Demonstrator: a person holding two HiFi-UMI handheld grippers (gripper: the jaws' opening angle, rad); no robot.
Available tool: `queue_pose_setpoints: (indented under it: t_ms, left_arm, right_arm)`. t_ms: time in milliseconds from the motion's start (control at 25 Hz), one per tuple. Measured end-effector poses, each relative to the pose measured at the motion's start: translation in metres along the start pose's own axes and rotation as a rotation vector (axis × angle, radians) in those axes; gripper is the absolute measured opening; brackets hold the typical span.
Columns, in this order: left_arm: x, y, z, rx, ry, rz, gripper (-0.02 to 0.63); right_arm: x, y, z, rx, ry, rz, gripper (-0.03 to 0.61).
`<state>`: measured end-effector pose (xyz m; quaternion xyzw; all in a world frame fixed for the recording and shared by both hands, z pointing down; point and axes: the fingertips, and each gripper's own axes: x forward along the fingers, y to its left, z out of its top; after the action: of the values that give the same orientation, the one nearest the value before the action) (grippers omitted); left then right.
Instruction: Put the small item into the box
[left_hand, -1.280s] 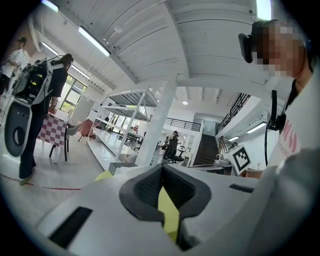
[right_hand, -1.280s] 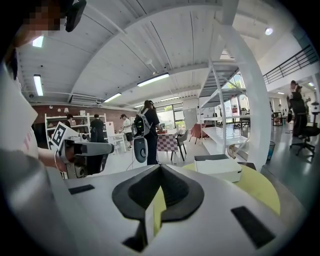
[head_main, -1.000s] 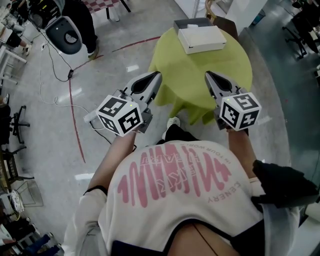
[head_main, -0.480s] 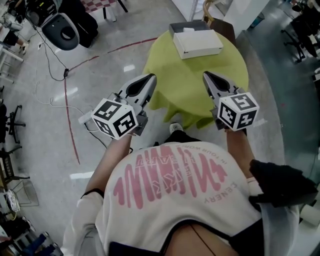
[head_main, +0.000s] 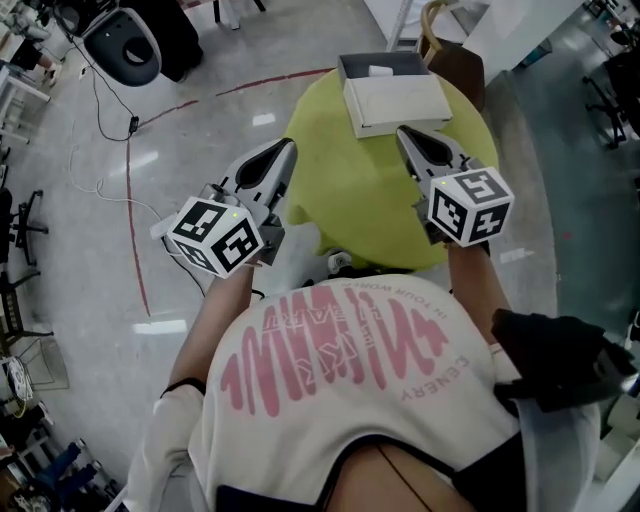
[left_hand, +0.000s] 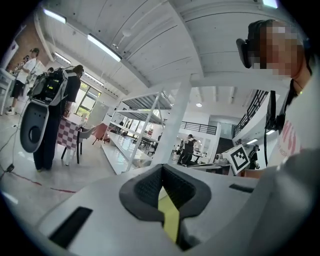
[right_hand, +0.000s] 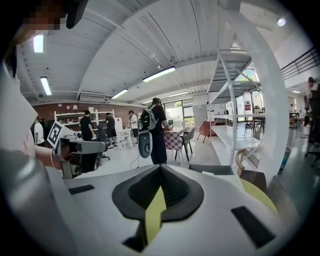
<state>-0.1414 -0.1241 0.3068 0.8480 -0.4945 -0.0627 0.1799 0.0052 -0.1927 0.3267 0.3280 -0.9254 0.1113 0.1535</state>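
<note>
A round table with a yellow-green cloth stands ahead of me. At its far side lies a flat white box, and behind it an open grey box with a small white item in it. My right gripper is shut and empty over the cloth, its tip close to the white box's near edge. My left gripper is shut and empty, just off the table's left rim. In the right gripper view the grey box shows beyond the shut jaws. The left gripper view shows only cloth below the jaws.
A wooden chair stands behind the table. A black-and-white machine with cables sits on the floor at the upper left, beside a red floor line. White shelving and several people are farther off.
Both grippers have moved forward toward the table. The right one now hangs over the cloth near the white box; the left has reached the table's left rim. Both stay shut.
</note>
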Motion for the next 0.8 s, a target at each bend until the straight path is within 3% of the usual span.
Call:
queue_pose_setpoints:
  t_ms: [360, 800]
  left_arm:
    - [0.01, 0.013, 0.004, -0.003, 0.004, 0.033, 0.008]
    - [0.006, 0.01, -0.001, 0.004, 0.006, 0.014, 0.008]
  right_arm:
    - [0.018, -0.011, 0.002, 0.018, -0.004, 0.02, 0.006]
    - [0.01, -0.009, -0.009, 0.067, -0.022, 0.002, 0.006]
